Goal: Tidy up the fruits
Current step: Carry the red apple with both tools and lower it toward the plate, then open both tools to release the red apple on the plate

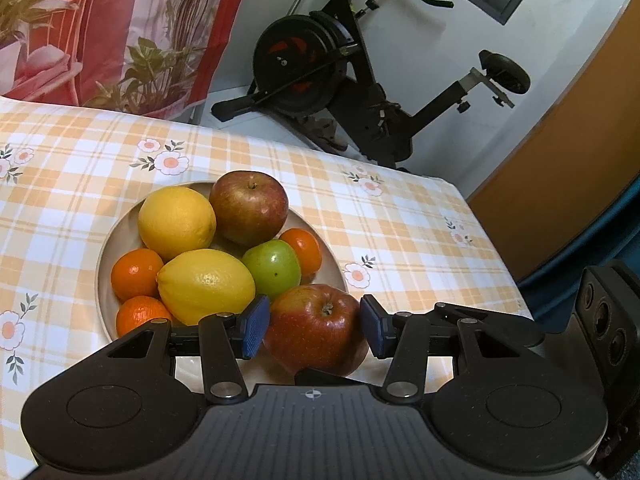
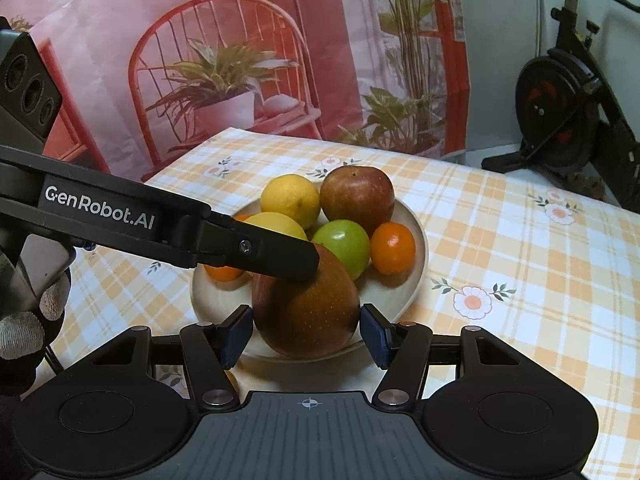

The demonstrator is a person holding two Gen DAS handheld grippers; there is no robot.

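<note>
The plate (image 1: 105, 264) sits mid-way across the checked surface (image 1: 400, 240), with bare cloth open to its left, behind it and to its right. In the left view the surface's right edge drops off not far past the plate, with an exercise bike (image 1: 340, 64) on the floor beyond the far edge and a printed backdrop (image 1: 120, 20) behind the far left. On the plate are two lemons (image 1: 177, 222), a far apple (image 1: 249, 208), a green apple (image 1: 272, 268) and three mandarins (image 1: 136, 274), packed so that they touch. The nearer lemon lies with its long axis across the left view, nipple end to the left. The red apple (image 1: 316, 332) is at the plate's near rim, overlapping it; whether it rests there or is lifted clear I cannot tell. Its stem points up and slightly toward the left camera, and in the right view the stem is hidden. The left gripper (image 1: 314, 320) has its fingers (image 1: 256, 326) at a middling width, one blue pad against each flank of the apple. The right gripper (image 2: 306, 332) brackets the same apple from another side, its pads also meeting the skin, so both seem to be holding it. In the right view one left finger lies across the apple's upper left, and a gloved left hand (image 2: 24, 340) shows at the left edge.
</note>
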